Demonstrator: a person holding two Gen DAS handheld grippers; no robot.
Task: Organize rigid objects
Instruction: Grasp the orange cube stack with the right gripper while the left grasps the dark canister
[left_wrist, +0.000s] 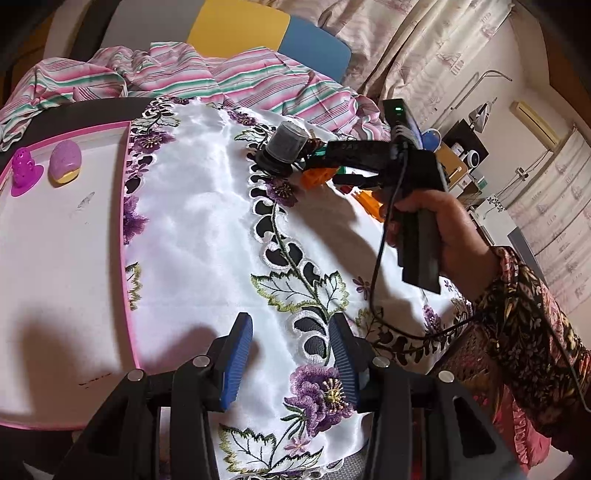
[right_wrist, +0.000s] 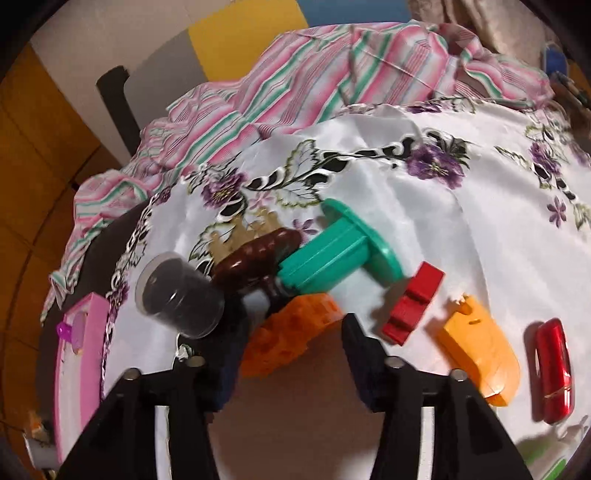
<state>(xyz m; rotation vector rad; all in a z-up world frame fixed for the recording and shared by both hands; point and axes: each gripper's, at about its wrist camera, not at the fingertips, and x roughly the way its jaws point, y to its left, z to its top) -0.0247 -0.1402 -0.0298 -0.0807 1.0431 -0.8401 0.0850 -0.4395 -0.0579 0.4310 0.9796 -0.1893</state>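
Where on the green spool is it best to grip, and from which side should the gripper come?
Grip the ribbed shaft of the green spool, between its two round flanges, coming from above with the fingers across the shaft. It lies on its side and the flanges would probably stop slipping. The brown piece touches one end, so stay mid-shaft.

Left gripper (left_wrist: 291, 363): jaws apart, blue ribbed pads (left_wrist: 236, 365) facing each other, nothing between them, low over the cloth.
Right gripper (right_wrist: 291, 354): jaws apart, reaching forward, tilted down.
Right hand (left_wrist: 439, 229): wrapped around the gripper handle, floral sleeve on the wrist.
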